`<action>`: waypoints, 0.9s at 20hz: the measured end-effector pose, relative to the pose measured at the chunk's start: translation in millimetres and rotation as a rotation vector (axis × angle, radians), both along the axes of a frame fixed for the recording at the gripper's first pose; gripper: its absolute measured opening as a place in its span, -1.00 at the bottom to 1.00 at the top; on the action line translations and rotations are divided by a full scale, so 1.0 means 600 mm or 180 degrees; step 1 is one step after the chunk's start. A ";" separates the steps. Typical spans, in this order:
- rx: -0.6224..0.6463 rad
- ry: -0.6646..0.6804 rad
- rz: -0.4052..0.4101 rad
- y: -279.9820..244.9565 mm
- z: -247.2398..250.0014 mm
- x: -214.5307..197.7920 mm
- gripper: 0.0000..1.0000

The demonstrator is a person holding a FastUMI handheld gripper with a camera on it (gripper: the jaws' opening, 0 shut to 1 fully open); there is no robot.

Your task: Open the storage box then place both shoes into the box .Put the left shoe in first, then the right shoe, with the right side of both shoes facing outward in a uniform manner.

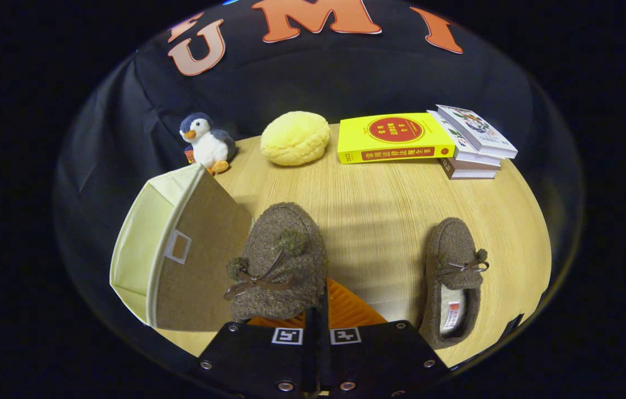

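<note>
**Here, tongs clenched on a slipper beside the box**

The tongs (315, 316) grip the heel of a fuzzy brown slipper (279, 263), fingers nearly together. Touching its left side, the storage box (179, 255) lies tipped over on the worktop (379, 205). The second slipper (451, 280) rests well apart, rightward. Beyond sit a toy penguin (205, 143), a yellow cushion (295, 138) and stacked books (429, 141).

Two brown fuzzy shoes, the held shoe (279, 266) and the second shoe (453, 277), are showing brown bows; the storage box (179, 255) is appearing tan with pale cream lining; the surface (379, 205) is showing light wood grain; the book (396, 138) is appearing yellow with red.
</note>
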State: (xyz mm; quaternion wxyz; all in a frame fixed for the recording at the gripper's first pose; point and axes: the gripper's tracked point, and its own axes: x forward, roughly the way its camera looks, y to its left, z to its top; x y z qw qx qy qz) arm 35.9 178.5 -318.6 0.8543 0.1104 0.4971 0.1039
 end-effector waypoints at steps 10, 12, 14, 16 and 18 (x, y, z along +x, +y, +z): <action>0.0257 -0.0270 0.0074 0.180 0.183 0.041 -0.93; 0.0256 -0.0277 0.0147 0.223 0.193 0.043 -0.93; 0.0223 -0.0245 0.0194 0.262 0.190 0.043 -0.93; 0.0178 -0.0192 0.0210 0.297 0.176 0.041 -0.93; 0.0179 -0.0076 0.0226 0.329 0.156 0.034 -0.93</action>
